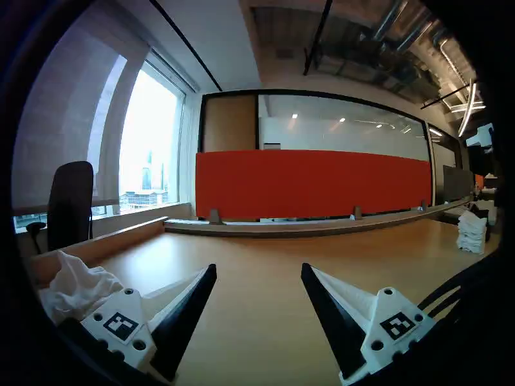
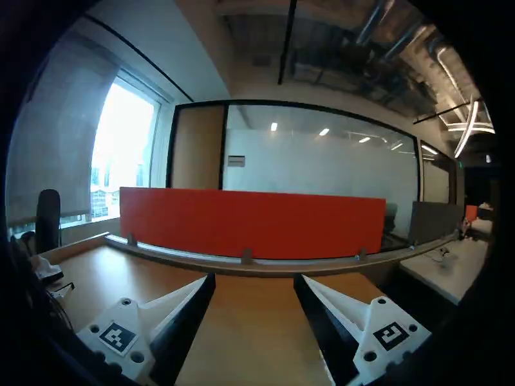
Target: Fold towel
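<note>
A crumpled white towel [image 1: 76, 288] lies on the wooden desk [image 1: 270, 257] at the far left of the left gripper view, just beyond my left gripper's left finger. My left gripper [image 1: 259, 270] hangs open over bare desk with nothing between its fingers. A stack of folded white towels [image 1: 472, 233] sits at the desk's right edge. In the right gripper view my right gripper [image 2: 254, 280] is open above the wooden desk [image 2: 257, 328], holding nothing. A bit of white cloth [image 2: 44, 265] shows at the far left there.
An orange divider panel [image 1: 312, 183] runs along the back of the desk, also seen as the orange panel [image 2: 254, 222]. A black office chair [image 1: 69, 202] stands by the window at the left. A white desk [image 2: 450, 264] lies to the right.
</note>
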